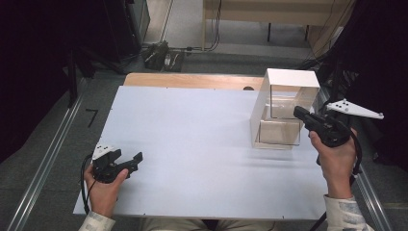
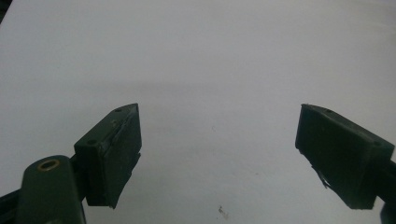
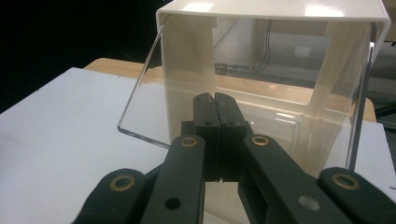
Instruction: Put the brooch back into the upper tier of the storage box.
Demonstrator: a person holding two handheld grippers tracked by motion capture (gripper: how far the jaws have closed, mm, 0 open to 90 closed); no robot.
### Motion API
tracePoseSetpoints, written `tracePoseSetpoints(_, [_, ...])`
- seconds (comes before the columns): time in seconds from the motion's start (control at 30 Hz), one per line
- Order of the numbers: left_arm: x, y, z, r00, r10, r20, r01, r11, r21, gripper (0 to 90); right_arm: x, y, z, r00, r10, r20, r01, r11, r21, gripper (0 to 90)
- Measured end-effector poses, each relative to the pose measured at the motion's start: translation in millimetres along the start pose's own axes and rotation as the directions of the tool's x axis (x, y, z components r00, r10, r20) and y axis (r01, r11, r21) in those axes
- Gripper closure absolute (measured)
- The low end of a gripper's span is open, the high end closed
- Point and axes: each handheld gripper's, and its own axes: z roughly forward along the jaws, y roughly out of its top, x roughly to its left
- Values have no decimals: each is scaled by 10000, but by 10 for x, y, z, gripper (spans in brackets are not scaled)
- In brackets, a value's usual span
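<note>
A white open-fronted box (image 1: 291, 77) stands at the right of the white board (image 1: 192, 134). In the right gripper view the box (image 3: 271, 9) has a clear door (image 3: 148, 105) standing ajar, its free edge swung out to the left. My right gripper (image 1: 297, 112) is held up at the box's front with its jaws shut, and its tips (image 3: 215, 96) are close to the clear door with nothing seen between them. Whether they touch the door I cannot tell. My left gripper (image 1: 129, 157) rests at the board's front left, open (image 2: 218, 108) over bare board.
A wooden table edge (image 1: 187, 79) shows behind the board. Cables and a power strip (image 1: 161, 55) lie on the floor beyond. A metal rail (image 1: 43, 163) runs along the left, and dark curtains hang on both sides.
</note>
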Motion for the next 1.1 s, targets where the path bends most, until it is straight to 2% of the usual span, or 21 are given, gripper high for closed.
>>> tracePoseSetpoints(0.2, [-3, -1, 3, 10000, 12, 21, -12, 10000, 16, 156, -22, -2, 61, 10000, 92, 24, -92, 9999, 67, 871])
tracePoseSetpoints(0.43, [0, -3, 7, 10000, 3, 19, -3, 10000, 8, 156, -49, 0, 94, 9997, 215, 108, -216, 9997, 105, 805])
tracePoseSetpoints(0.63, [-1, -3, 6, 10000, 4, 15, -4, 10000, 5, 156, -47, -4, 101, 9995, 299, 56, -300, 9993, 201, 722])
tracePoseSetpoints(0.7, [-2, -3, 5, 10000, 2, 12, -2, 10000, 11, 156, -39, -6, 98, 9996, 256, 115, -259, 9994, 233, 659])
tracePoseSetpoints(1.1, [-1, -2, 4, 10000, 5, 10, -5, 10000, 2, 157, 11, -13, 50, 9996, 82, 271, -86, 9998, 158, 486])
